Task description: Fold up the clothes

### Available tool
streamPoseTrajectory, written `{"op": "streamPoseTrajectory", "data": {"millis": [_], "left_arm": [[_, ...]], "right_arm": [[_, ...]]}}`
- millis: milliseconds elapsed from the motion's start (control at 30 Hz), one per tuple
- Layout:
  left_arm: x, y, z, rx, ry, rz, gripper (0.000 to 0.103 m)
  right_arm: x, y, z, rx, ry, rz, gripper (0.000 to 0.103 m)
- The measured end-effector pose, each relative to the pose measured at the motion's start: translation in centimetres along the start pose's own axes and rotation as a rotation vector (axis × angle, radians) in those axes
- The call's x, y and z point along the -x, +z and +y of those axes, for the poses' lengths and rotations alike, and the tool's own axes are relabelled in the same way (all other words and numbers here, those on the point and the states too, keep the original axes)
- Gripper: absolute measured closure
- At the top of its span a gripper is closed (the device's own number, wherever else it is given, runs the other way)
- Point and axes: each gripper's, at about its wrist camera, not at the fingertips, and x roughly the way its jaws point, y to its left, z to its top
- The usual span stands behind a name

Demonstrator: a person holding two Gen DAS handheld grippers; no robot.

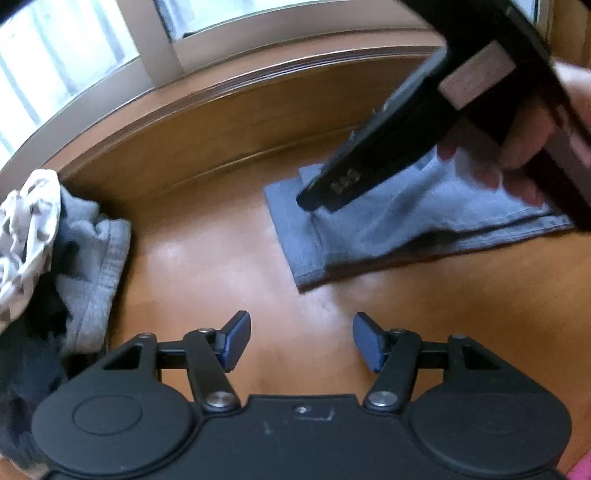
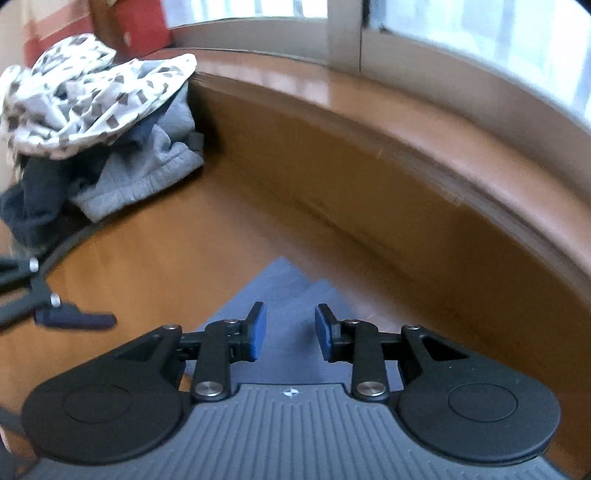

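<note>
A folded blue-grey garment (image 1: 388,225) lies flat on the wooden floor, right of centre in the left wrist view. My left gripper (image 1: 301,341) hovers open over bare floor just in front of it, holding nothing. My right gripper (image 2: 289,332) is open above a corner of the same folded garment (image 2: 284,284), with nothing between its fingers. In the left wrist view the right gripper's black body (image 1: 424,122) and a hand (image 1: 517,162) hang over the garment. A pile of unfolded clothes (image 2: 92,122), patterned white on top, grey and dark below, lies at the left.
A raised wooden ledge (image 2: 406,147) curves along the far side under a window (image 2: 480,37). A red box (image 2: 144,26) stands behind the pile. The left gripper's finger (image 2: 74,319) shows at the left edge of the right wrist view. Wooden floor (image 1: 207,266) separates pile and garment.
</note>
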Motion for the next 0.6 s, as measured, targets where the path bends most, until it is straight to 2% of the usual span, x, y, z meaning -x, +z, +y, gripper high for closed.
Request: {"op": "streamPoseTrajectory", "data": {"millis": [67,133,200,267,333,400,500,600], "left_arm": [[0.1,-0.4,0.0,0.011,-0.003,0.000,0.044],[0.2,-0.7,0.0,0.022,-0.006,0.000,0.044],[0.4,-1.1,0.1,0.033,-0.009,-0.001,0.044],[0.4,-1.4,0.1,0.040,-0.013,0.000,0.044],[0.4,-1.5,0.0,0.034,-0.021,0.000,0.044],[0.5,-1.7,-0.1,0.025,-0.030,-0.003,0.044],[0.3,-2.0,-0.1,0.006,-0.027,0.001,0.044],[0.4,-2.4,0.1,0.006,-0.022,0.005,0.044]], "right_arm": [[-0.3,-0.4,0.6,-0.016,-0.051,0.003,0.064],[-0.3,-0.8,1.1,-0.026,-0.096,-0.012,0.047],[-0.4,-0.8,1.5,-0.050,-0.074,-0.014,0.038],[-0.4,-0.9,1.8,-0.062,-0.078,-0.027,0.038],[-0.5,-1.1,2.2,-0.057,-0.126,-0.055,0.055],[-0.5,-1.4,2.2,-0.049,-0.156,-0.076,0.062],[-0.1,-1.7,1.5,-0.071,-0.177,-0.099,0.096],[0.3,-1.7,0.0,-0.164,-0.140,-0.119,0.097]]}}
